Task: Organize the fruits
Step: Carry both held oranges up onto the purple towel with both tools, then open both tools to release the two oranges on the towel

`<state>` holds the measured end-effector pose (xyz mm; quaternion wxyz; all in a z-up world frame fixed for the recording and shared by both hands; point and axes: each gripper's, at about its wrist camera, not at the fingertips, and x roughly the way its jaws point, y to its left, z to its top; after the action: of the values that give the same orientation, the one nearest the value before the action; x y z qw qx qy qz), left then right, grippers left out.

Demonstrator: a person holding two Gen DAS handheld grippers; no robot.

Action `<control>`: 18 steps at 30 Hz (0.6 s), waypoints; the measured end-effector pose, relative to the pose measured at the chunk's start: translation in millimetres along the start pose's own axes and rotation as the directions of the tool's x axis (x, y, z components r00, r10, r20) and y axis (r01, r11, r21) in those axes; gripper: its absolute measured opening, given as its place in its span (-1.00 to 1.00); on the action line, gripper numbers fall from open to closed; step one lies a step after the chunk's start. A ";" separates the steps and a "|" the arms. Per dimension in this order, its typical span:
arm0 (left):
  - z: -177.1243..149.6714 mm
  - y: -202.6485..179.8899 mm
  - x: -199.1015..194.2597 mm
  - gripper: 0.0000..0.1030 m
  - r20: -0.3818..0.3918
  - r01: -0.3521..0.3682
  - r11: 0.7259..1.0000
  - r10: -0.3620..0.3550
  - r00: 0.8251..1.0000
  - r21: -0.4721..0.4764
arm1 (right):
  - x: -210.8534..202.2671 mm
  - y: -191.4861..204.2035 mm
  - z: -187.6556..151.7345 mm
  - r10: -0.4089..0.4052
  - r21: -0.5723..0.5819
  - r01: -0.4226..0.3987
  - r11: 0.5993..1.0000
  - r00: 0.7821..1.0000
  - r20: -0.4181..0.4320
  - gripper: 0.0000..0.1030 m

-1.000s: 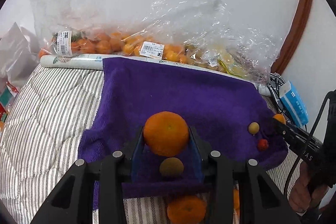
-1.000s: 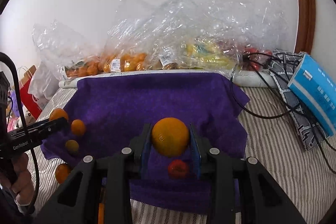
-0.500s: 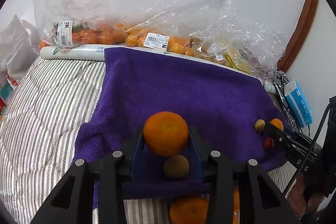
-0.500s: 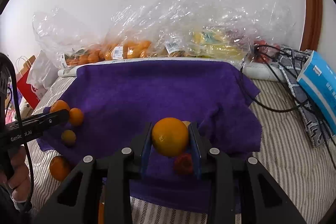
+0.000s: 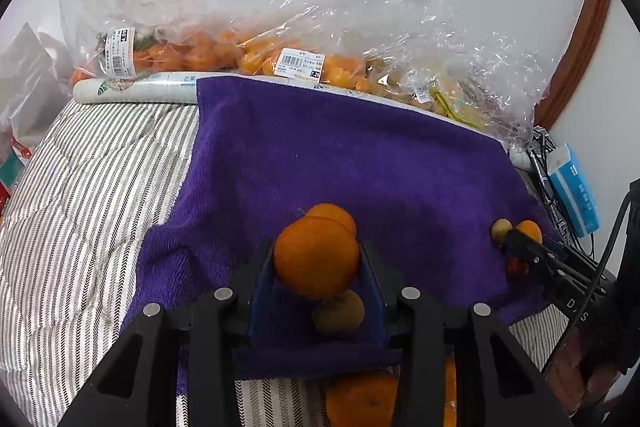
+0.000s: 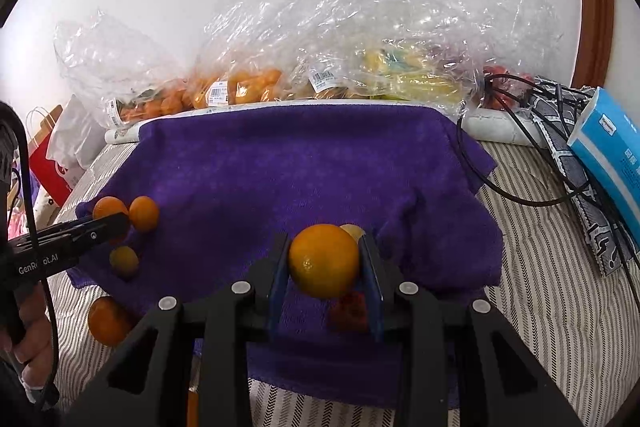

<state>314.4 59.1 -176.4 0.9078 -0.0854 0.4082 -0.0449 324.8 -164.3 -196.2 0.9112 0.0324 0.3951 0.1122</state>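
While a purple towel (image 5: pixel 360 167) is spread over the striped bedding (image 5: pixel 92 179), a round, matte tangerine (image 5: pixel 316 257) is pinched by the left gripper (image 5: pixel 316 267) above it. A smooth, glossy orange (image 6: pixel 324 261) is clamped by the right gripper (image 6: pixel 325 267). Bagged oranges are seen in clear plastic bags (image 6: pixel 248 83) along the wall.

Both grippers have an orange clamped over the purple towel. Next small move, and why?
Probably lower the left gripper and release its orange beside the loose orange just ahead on the purple towel; like fruit would then group together.
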 end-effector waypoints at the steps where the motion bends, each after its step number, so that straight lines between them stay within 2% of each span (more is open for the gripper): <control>1: -0.2 -0.5 0.2 -0.24 -0.001 -0.002 1.000 0.002 1.000 0.000 | 0.2 0.1 0.0 -0.001 -0.001 0.001 1.000 1.000 0.000 -0.34; 13: 0.5 1.2 -1.3 -0.24 0.001 0.005 1.000 -0.005 1.000 -0.006 | -6.7 -4.4 2.4 0.004 0.017 -0.004 1.000 1.000 0.022 -0.34; 18: 2.6 1.0 -14.0 -0.16 0.050 0.031 0.999 -0.031 0.998 -0.010 | -18.7 -5.5 4.4 -0.022 0.025 0.020 0.999 0.998 0.061 -0.33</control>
<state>307.2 62.5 -164.6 0.9163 -0.0977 0.3845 -0.0545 316.6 -173.8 -180.7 0.9235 0.0426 0.3688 0.0967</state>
